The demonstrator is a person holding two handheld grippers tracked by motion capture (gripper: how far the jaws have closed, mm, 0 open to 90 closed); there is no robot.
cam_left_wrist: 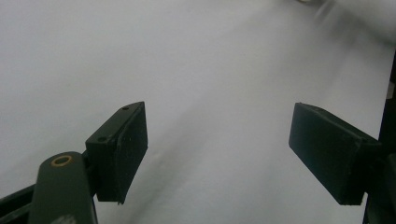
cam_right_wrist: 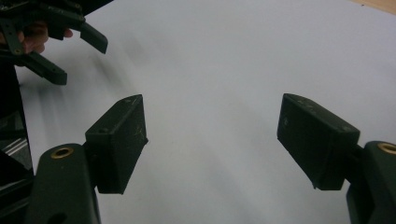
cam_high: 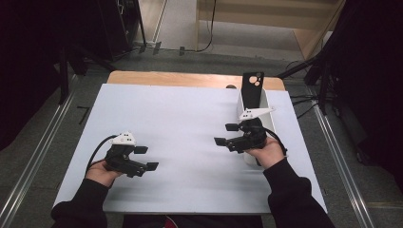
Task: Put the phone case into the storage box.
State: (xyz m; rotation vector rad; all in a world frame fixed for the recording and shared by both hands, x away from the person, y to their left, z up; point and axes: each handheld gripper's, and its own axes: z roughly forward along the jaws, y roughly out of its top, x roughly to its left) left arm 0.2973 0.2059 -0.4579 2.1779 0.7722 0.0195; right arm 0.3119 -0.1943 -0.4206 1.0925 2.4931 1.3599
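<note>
Both grippers hang empty over the white table (cam_high: 180, 123), jaws wide apart: the left gripper (cam_high: 146, 158) at lower left, the right gripper (cam_high: 226, 134) right of centre. The black phone (cam_high: 252, 88) stands upright in a white holder (cam_high: 266, 107) at upper right, just behind the right hand. To take it cleanly, I'd turn the right gripper toward the phone and close on its flat faces.

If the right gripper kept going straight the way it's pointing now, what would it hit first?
Probably the white tabletop: the right gripper stands open with only bare surface between and beyond its jaws. The left gripper sits off to one side, seemingly outside that line.
</note>
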